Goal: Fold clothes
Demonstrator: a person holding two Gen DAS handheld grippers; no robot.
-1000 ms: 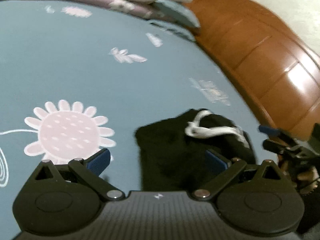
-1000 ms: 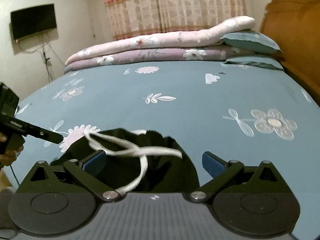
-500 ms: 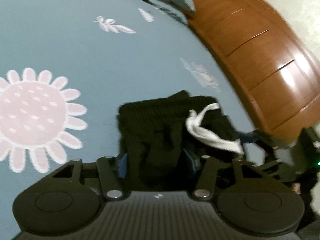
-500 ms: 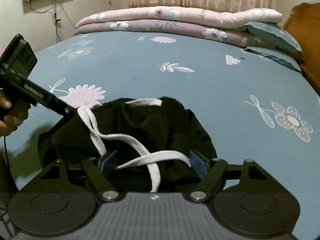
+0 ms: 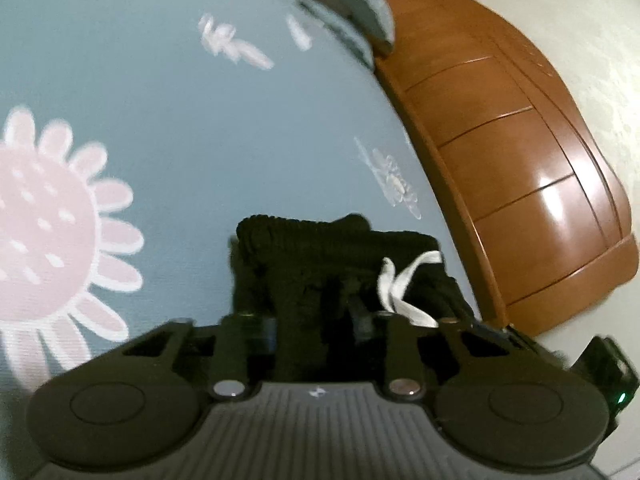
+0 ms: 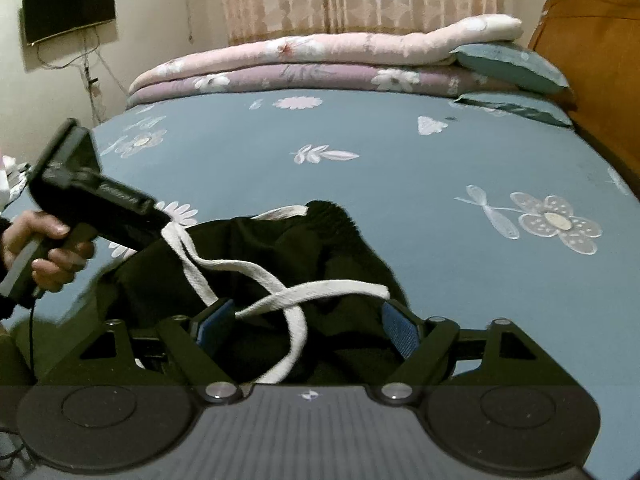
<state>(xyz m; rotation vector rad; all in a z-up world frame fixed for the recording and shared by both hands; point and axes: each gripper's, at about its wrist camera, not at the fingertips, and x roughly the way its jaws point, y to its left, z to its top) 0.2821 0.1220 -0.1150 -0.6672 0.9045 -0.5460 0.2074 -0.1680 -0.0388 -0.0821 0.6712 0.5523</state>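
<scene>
A black garment (image 5: pixel 320 248) with a white drawstring (image 5: pixel 400 288) lies bunched on the blue flowered bed sheet (image 5: pixel 200 120). My left gripper (image 5: pixel 314 324) is shut on the garment's ribbed edge. In the right wrist view the same black garment (image 6: pixel 300 248) fills the gap between my right gripper's (image 6: pixel 308 320) blue pads (image 6: pixel 400 328), which are pressed into the cloth, and the drawstring (image 6: pixel 280 296) loops across them. A hand (image 6: pixel 40 248) holds the left gripper (image 6: pixel 154 216) at the garment's left end.
A wooden headboard (image 5: pixel 520 160) runs along the right of the bed. Folded quilts (image 6: pixel 320 60) and blue pillows (image 6: pixel 508 64) lie at the far end. A wall-mounted TV (image 6: pixel 68 4) hangs at the left. The bed sheet (image 6: pixel 400 152) stretches out beyond the garment.
Both grippers went from open to closed on the black garment. The left gripper moved in over the garment's edge, and its fingers have drawn closer together since half a second ago.
</scene>
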